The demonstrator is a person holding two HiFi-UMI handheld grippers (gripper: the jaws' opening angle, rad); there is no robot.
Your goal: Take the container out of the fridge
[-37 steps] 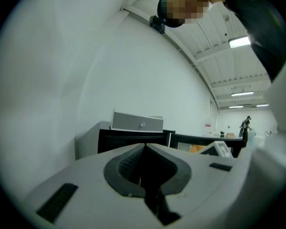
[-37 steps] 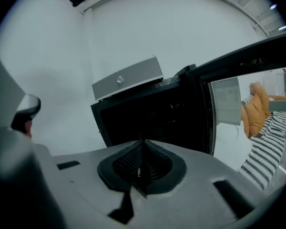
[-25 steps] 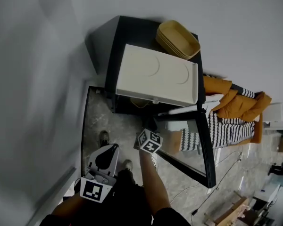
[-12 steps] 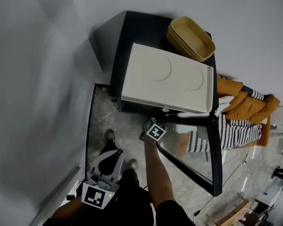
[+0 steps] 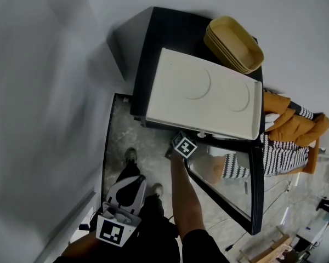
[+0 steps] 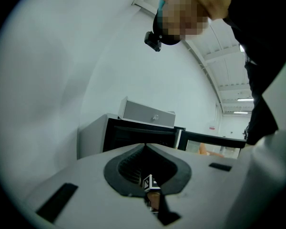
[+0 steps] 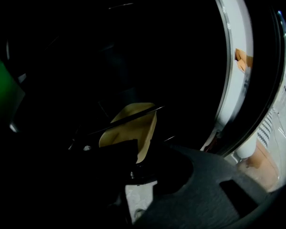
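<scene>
A pale yellow container [image 7: 133, 128] sits on a wire shelf in the dark inside of the black fridge [image 5: 153, 48]. My right gripper [image 7: 143, 151] reaches into the fridge with its jaws apart. The container's near corner lies right at their tips, and I cannot tell whether they touch it. In the head view only that gripper's marker cube [image 5: 185, 146] shows at the fridge opening; its jaws are hidden under the top. My left gripper [image 5: 131, 178] hangs low at the left, shut and empty, and points toward the fridge [image 6: 133, 132].
The fridge's glass door [image 5: 236, 185] stands open to the right. A white flat appliance [image 5: 208, 95] and a stack of yellow trays [image 5: 236, 44] lie on the fridge top. A grey wall is close on the left. An orange jacket [image 5: 293, 125] lies at the right.
The right gripper has pushed further forward into the fridge opening. The left gripper has stayed low at the left, still shut.
</scene>
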